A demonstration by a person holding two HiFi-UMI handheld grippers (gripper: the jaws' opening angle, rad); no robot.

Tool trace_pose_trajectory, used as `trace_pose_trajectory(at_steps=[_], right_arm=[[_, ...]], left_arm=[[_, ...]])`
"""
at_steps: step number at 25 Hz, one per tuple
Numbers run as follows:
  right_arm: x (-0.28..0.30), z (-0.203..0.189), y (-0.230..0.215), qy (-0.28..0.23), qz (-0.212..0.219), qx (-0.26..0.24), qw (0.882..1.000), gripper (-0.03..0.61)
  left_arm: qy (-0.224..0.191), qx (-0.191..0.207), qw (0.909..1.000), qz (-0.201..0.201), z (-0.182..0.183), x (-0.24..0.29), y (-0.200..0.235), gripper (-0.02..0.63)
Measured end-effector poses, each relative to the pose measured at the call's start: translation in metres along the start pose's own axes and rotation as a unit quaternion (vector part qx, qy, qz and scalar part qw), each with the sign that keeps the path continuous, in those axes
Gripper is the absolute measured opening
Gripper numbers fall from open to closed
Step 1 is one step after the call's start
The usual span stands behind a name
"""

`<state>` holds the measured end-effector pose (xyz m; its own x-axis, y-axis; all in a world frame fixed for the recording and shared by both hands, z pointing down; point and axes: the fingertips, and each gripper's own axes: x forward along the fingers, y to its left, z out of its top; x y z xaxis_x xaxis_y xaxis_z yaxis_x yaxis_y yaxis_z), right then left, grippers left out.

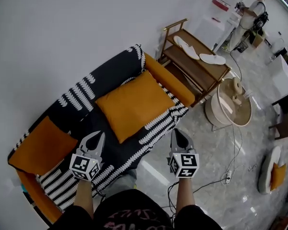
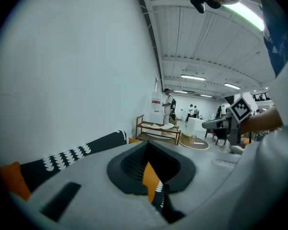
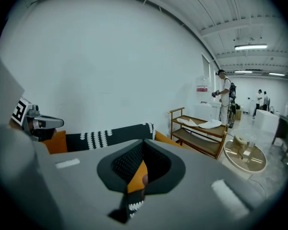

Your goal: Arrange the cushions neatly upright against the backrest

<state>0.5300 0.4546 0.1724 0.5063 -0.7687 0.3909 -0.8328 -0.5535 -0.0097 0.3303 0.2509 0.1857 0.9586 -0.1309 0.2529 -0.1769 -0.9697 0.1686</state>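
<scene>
A sofa [image 1: 74,99] with a black-and-white patterned cover stands against the white wall. One orange cushion [image 1: 133,104] lies flat on the middle of the seat. A second orange cushion [image 1: 42,146] leans at the sofa's left end, also seen as the orange cushion [image 3: 55,143] in the right gripper view. My left gripper [image 1: 101,135] hovers over the seat's front, just left of the flat cushion, shut and holding nothing. Over the floor at the sofa's front edge hangs my right gripper [image 1: 176,132], also shut and holding nothing. Each gripper view shows closed jaws with orange fabric beyond them.
An orange armrest [image 1: 169,80] ends the sofa on the right. Beside it stands a wooden rack [image 1: 201,71] with white slippers, then a round wooden tub [image 1: 220,115]. Cables and a power strip [image 1: 227,177] lie on the floor. A person [image 1: 247,16] stands far off.
</scene>
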Motion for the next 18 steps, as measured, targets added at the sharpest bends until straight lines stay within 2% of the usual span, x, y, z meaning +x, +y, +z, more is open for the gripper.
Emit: trace_pose_trajectory(at_steps=[11,18], right_arm=[[0.099,0.028,-0.014,0.021,0.034,-0.012,0.999,0.008],[0.132,0.043,-0.021,0.025,0.052,-0.019,0.998,0.008]], left_arm=[[0.015,-0.015,0.9994,0.027,0.014,0.067,0.049,0.0],[0.02,-0.031,0.9985,0.041,0.016,0.085,0.059,0.0]])
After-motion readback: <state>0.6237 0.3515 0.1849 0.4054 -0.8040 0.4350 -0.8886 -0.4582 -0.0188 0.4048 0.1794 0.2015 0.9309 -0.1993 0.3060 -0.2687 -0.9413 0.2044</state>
